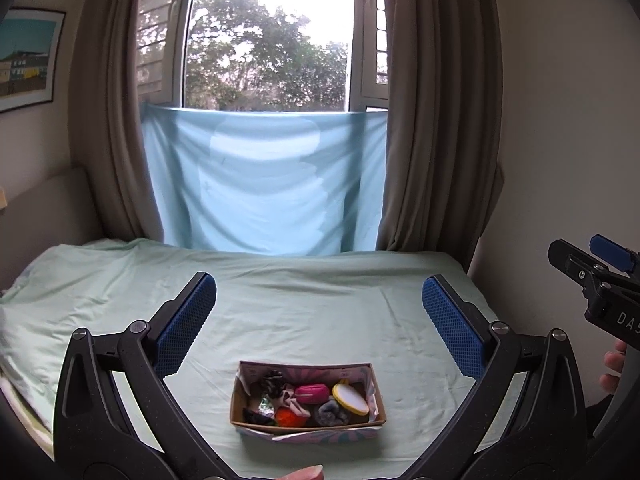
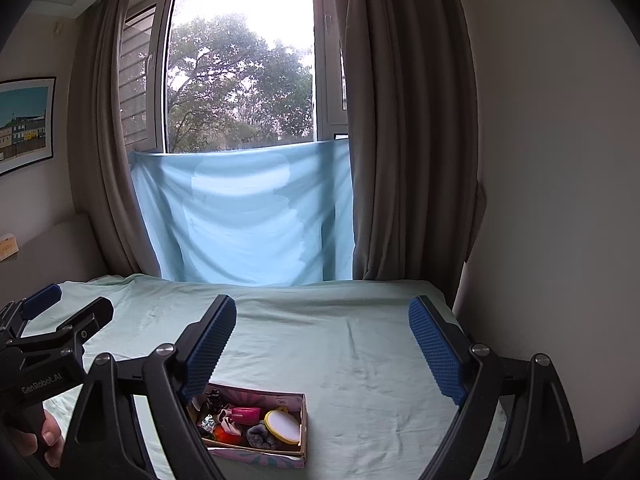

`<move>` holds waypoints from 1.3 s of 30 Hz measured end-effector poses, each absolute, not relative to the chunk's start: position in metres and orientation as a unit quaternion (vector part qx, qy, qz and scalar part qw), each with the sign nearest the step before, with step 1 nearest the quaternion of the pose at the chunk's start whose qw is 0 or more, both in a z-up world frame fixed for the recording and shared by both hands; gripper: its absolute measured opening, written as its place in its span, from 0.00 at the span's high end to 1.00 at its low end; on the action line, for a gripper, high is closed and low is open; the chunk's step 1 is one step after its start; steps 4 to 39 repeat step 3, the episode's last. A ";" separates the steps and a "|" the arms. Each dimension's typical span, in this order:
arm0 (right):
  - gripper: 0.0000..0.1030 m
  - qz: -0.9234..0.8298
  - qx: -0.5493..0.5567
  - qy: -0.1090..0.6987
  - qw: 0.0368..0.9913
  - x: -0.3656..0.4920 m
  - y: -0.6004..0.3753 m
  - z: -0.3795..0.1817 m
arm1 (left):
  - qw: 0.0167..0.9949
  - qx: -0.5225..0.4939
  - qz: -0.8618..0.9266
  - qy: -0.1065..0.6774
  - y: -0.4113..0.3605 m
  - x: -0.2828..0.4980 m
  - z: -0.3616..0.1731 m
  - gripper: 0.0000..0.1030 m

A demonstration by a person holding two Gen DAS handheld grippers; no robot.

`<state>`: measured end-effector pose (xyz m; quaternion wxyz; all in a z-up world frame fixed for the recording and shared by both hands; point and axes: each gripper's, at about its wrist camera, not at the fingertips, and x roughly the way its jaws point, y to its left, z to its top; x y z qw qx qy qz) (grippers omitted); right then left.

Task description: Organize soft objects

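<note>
A shallow cardboard box (image 1: 308, 426) with a patterned outside sits on the pale green bed sheet (image 1: 300, 300). It holds several soft items: a pink pouch (image 1: 312, 393), a yellow-rimmed white oval pad (image 1: 351, 398), a grey scrunchie (image 1: 331, 414), an orange piece (image 1: 287, 416) and dark patterned scrunchies (image 1: 274, 380). My left gripper (image 1: 320, 312) is open and empty, held above and behind the box. The box also shows in the right wrist view (image 2: 256, 424). My right gripper (image 2: 322, 348) is open and empty, above the bed to the box's right.
The bed runs back to a window with brown curtains (image 1: 424, 120) and a hanging light blue cloth (image 1: 264, 180). A wall (image 2: 560, 160) stands on the right, a headboard (image 1: 44, 208) on the left. The other gripper shows at the right edge (image 1: 600, 276).
</note>
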<state>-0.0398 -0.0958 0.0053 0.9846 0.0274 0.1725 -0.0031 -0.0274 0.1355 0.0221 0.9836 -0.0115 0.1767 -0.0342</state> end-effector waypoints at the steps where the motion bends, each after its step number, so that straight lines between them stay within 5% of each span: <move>1: 0.17 -0.003 0.028 0.173 0.985 -0.039 -0.096 0.005 | 0.984 -0.009 -0.034 0.173 0.135 -0.028 0.022 0.00; 39: 0.17 -0.004 0.028 0.174 0.984 -0.039 -0.096 0.004 | 0.985 -0.005 -0.034 0.167 0.134 -0.029 0.023 0.00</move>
